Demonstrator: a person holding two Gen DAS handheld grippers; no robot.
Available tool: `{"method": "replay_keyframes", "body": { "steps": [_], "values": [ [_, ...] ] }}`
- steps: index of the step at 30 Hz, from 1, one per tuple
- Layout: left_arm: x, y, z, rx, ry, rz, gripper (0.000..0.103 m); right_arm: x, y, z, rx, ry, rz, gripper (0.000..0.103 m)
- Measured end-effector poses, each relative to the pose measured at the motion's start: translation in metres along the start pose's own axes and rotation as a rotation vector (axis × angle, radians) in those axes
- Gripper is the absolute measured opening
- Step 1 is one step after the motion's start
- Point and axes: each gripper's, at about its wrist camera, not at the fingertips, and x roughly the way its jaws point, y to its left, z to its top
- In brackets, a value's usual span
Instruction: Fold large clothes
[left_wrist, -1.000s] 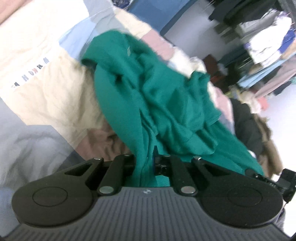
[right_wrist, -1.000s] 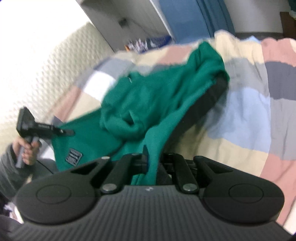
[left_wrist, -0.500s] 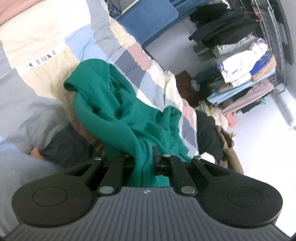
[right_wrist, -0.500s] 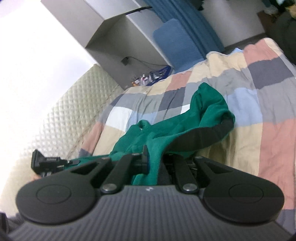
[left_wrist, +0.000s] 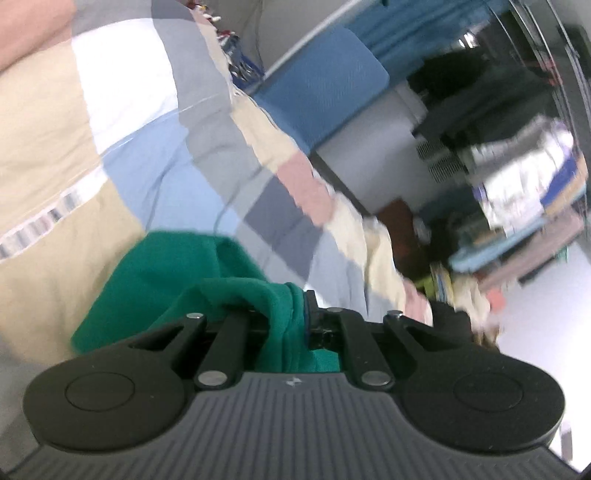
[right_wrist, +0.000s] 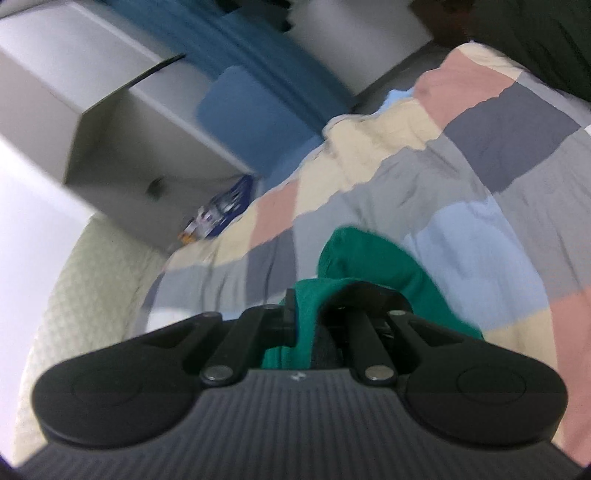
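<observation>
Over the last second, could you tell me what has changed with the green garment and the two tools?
Both tools swung up and away: the green garment, spread crumpled across the patchwork quilt a second ago, now shows only as a small bunch by each tool. The other hand and its tool have left the right wrist view. Unchanged: the left tool and right tool stay shut on the garment; nothing was released.

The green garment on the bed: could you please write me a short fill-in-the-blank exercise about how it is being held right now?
1. The garment pinched by both grippers is ____ in colour.
2. The left gripper is ____ on the fabric.
3. The right gripper grips the same ____.
4. Under it lies a ____ quilt.

Missing words: green; shut; garment; patchwork
</observation>
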Motion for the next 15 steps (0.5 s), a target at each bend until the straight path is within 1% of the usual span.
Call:
{"method": "replay_keyframes", "body": {
  "steps": [4, 7, 9, 11, 13, 15],
  "values": [
    [0.052, 0.010, 0.019, 0.005, -0.034, 0.037, 0.011, 0.056, -0.010, 0.011, 0.023, -0.042, -0.050, 0.009],
    [0.086, 0.026, 0.025, -0.018, -0.030, 0.053, 0.012, 0.089, -0.028, 0.011, 0.028, -0.049, -0.071, 0.009],
    [0.104, 0.040, 0.028, -0.039, -0.009, 0.047, 0.012, 0.107, -0.039, 0.005, -0.001, -0.034, -0.094, 0.009],
    [0.122, 0.048, 0.032, -0.020, 0.009, 0.057, 0.012, 0.122, -0.048, 0.002, -0.043, -0.022, -0.113, 0.009],
    [0.139, 0.052, 0.035, -0.003, 0.016, 0.076, 0.013, 0.134, -0.056, 0.004, -0.041, -0.014, -0.113, 0.009],
    [0.154, 0.058, 0.037, -0.008, 0.010, 0.086, 0.013, 0.147, -0.059, 0.009, -0.029, -0.006, -0.116, 0.009]
  ]
}}
